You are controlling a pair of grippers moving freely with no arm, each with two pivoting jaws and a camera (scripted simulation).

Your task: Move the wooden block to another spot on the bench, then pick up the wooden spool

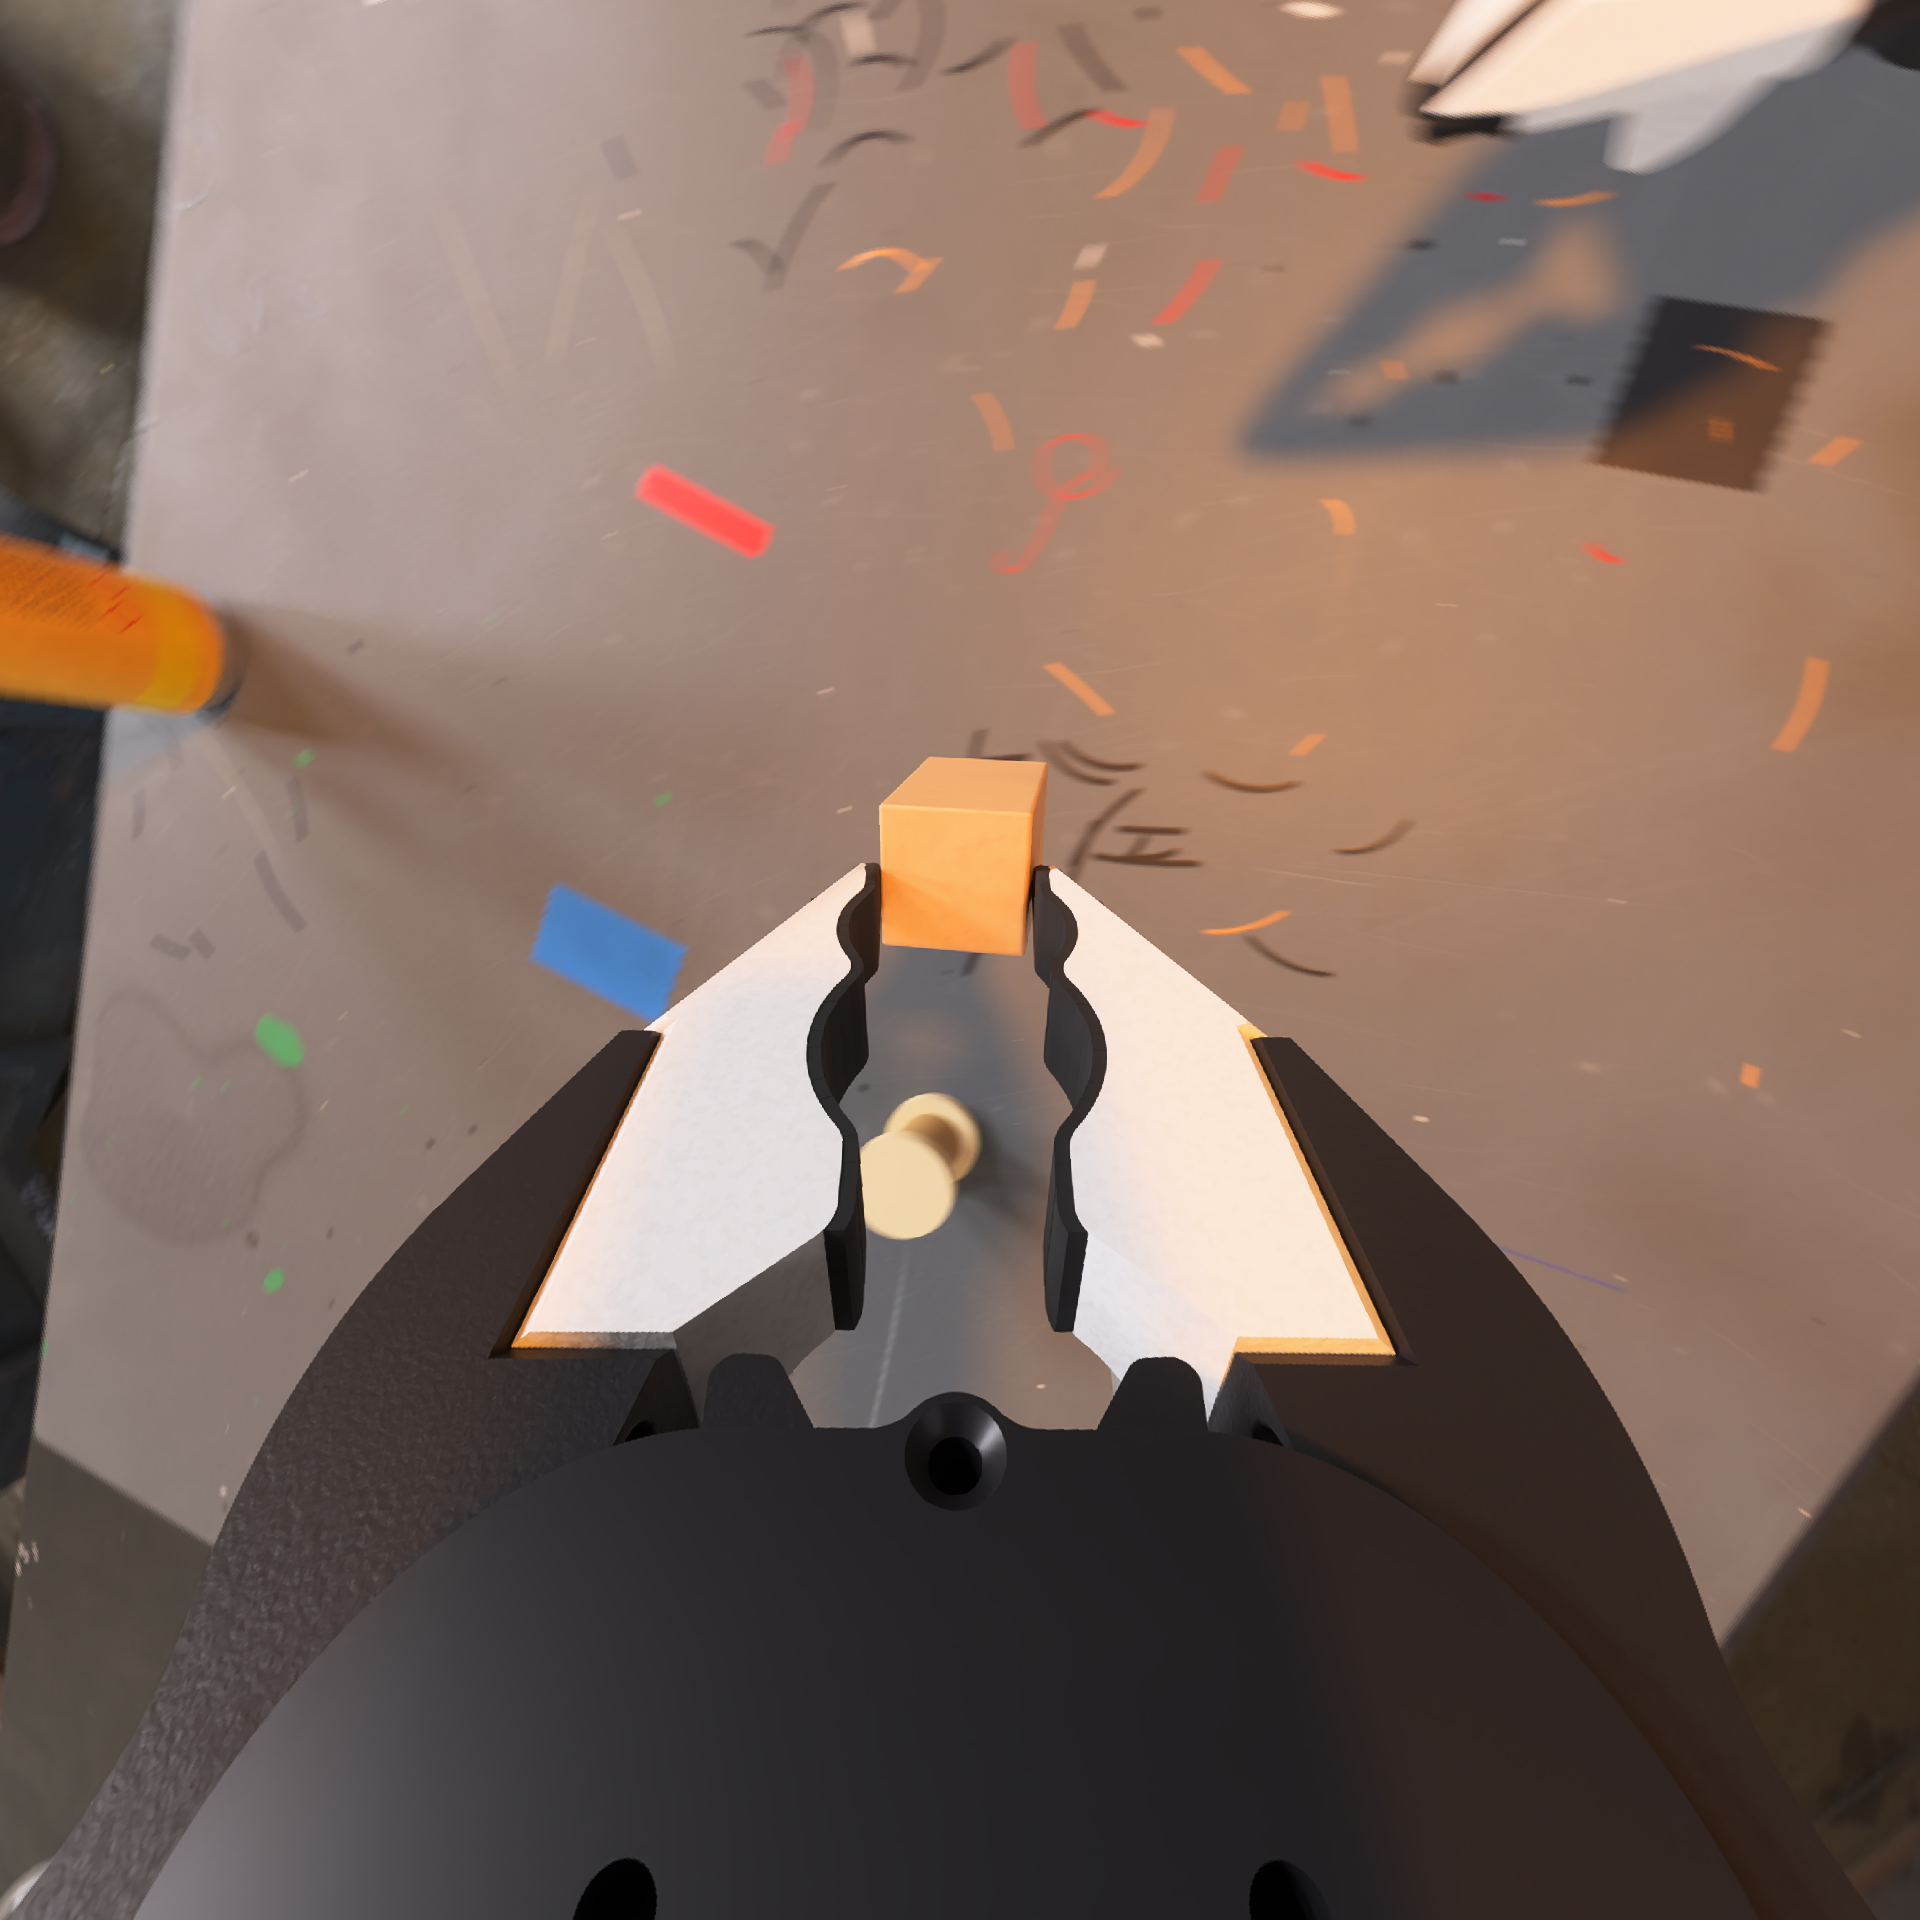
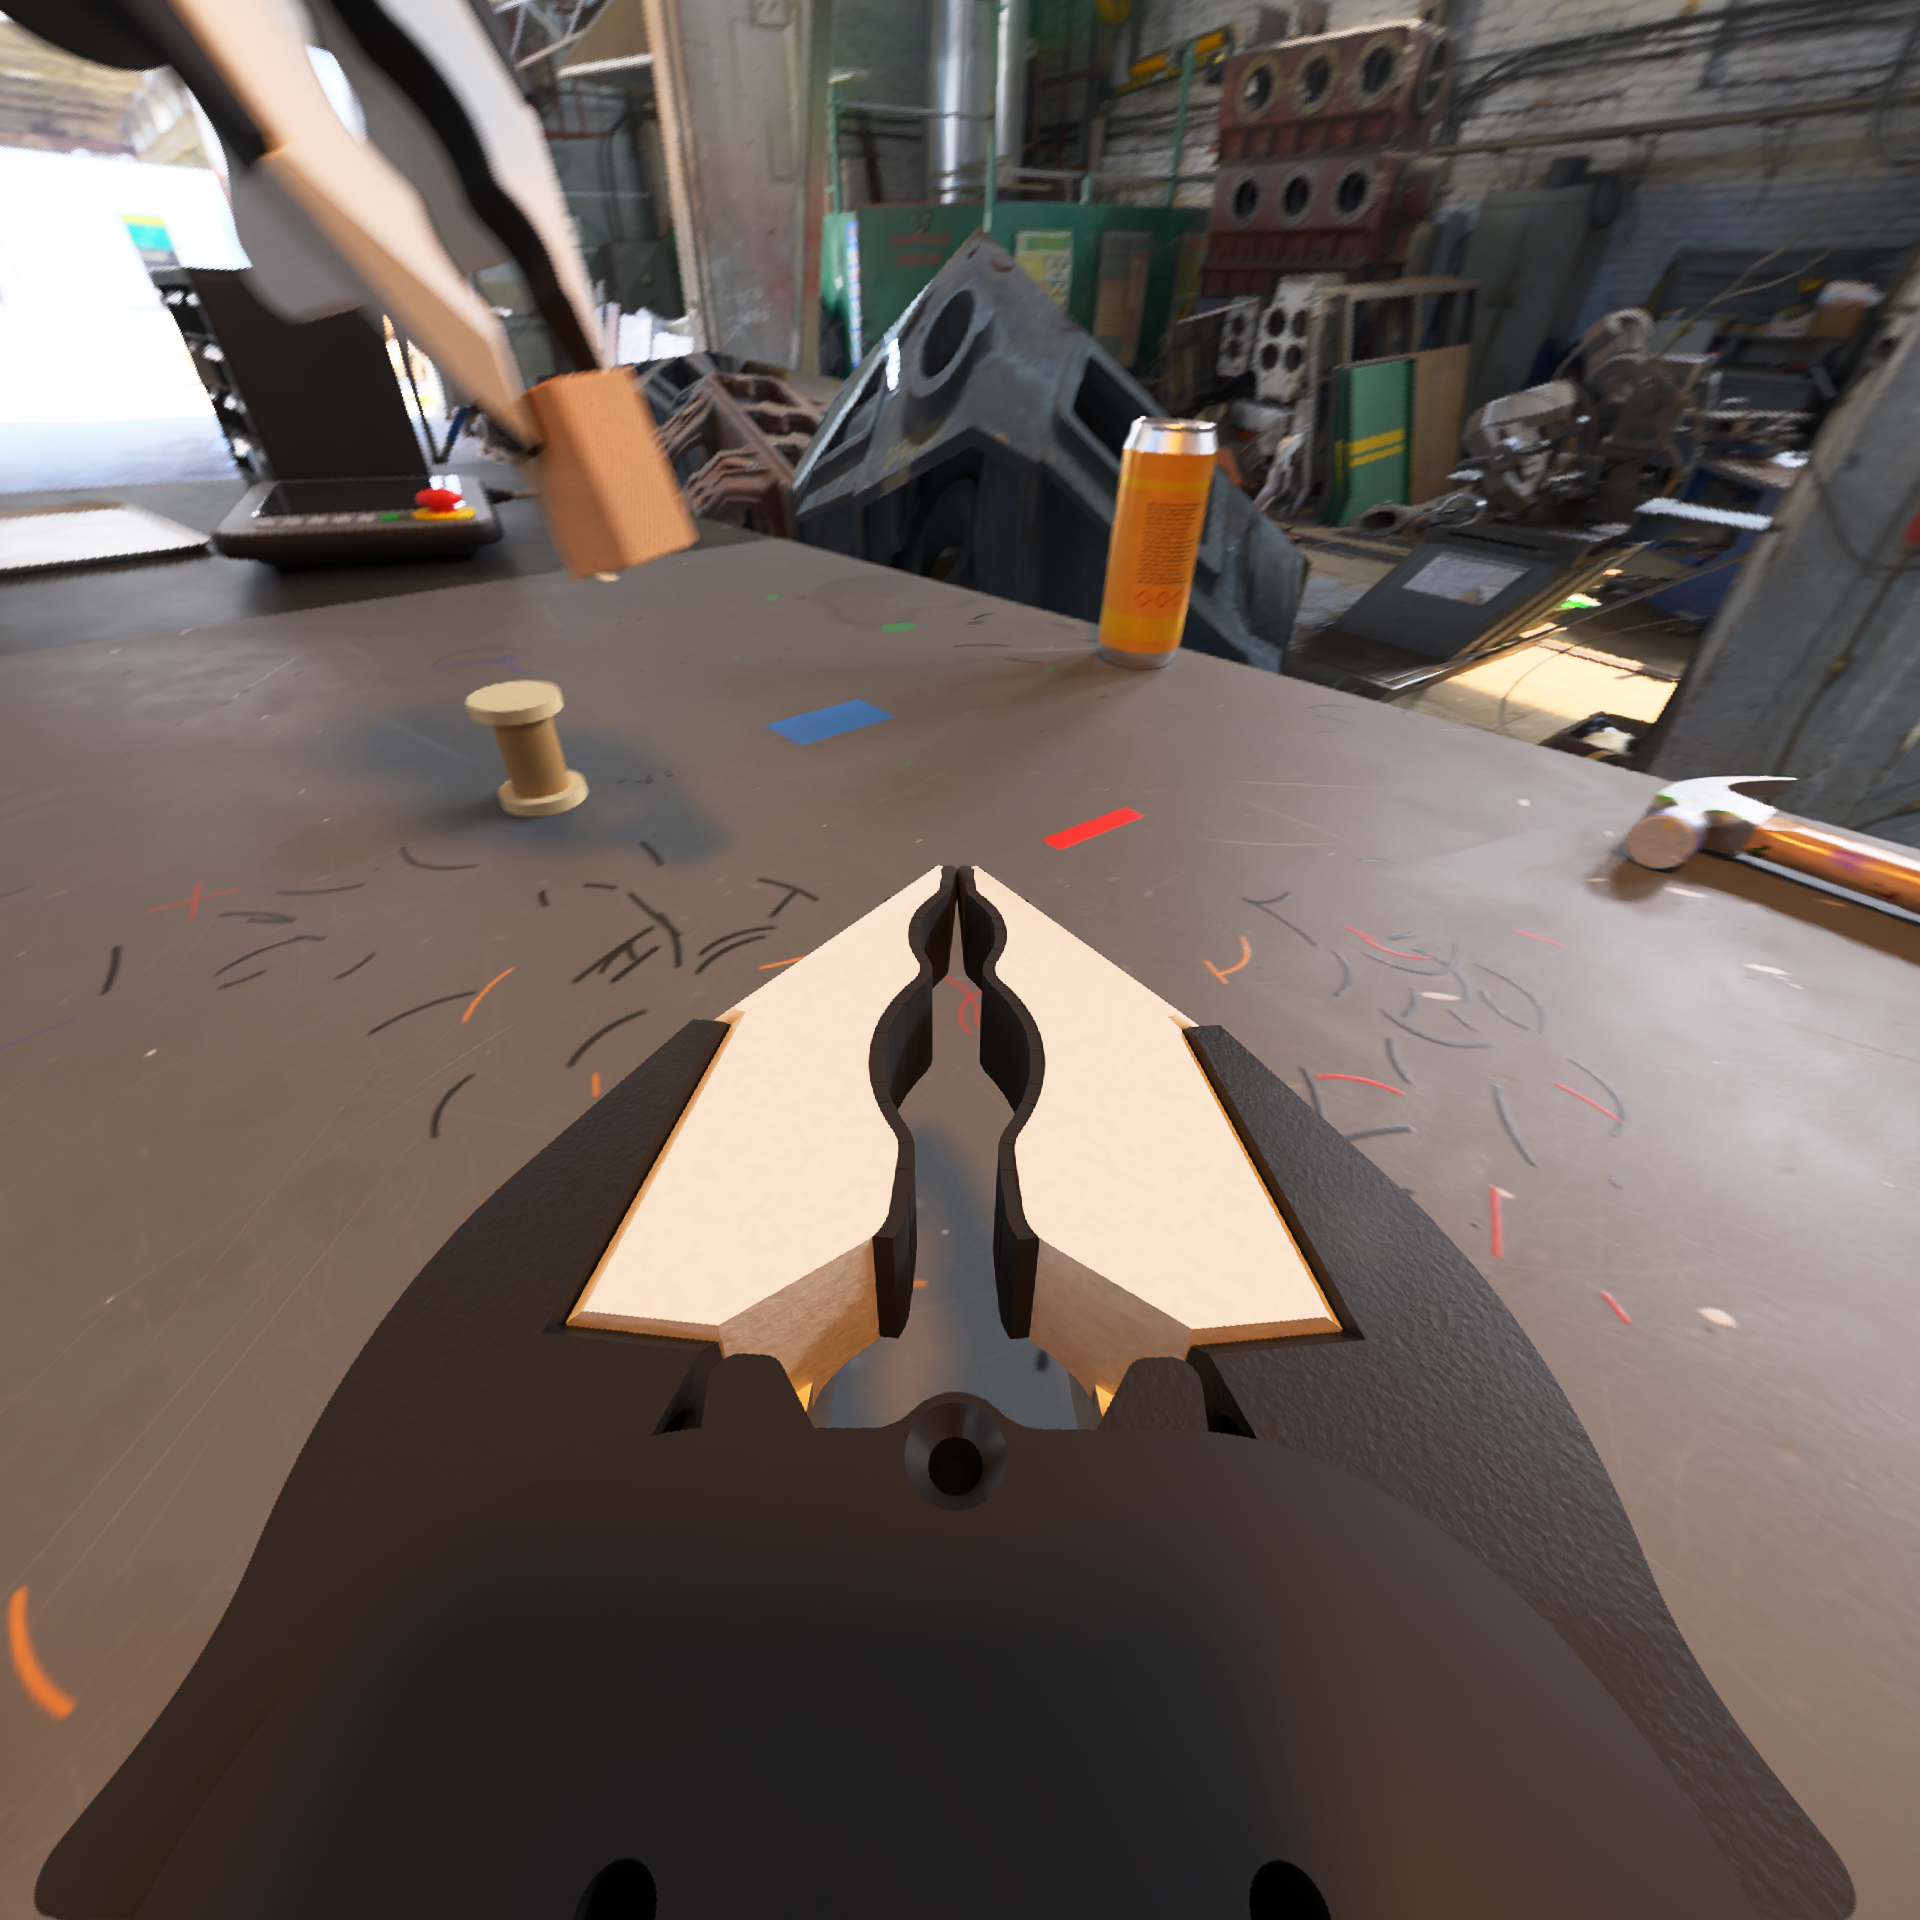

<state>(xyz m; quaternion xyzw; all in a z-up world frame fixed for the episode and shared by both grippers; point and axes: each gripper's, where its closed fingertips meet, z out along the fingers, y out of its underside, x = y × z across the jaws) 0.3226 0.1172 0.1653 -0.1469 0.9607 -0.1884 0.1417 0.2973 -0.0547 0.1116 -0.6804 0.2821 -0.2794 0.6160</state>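
Wooden block (image 1: 961, 868) held clear of the bench (image 1: 416, 416) by the left gripper (image 1: 958, 883); wooden spool (image 2: 527, 748) upright below.

The block is clamped between the left fingertips. The right gripper (image 2: 957, 878) is seen low over the bench with tips pressed together on nothing. From it, the spool stands at 11 o'clock, an orange can (image 2: 1155, 542) at 1 o'clock, and a hammer (image 2: 1756, 831) at 3 o'clock.
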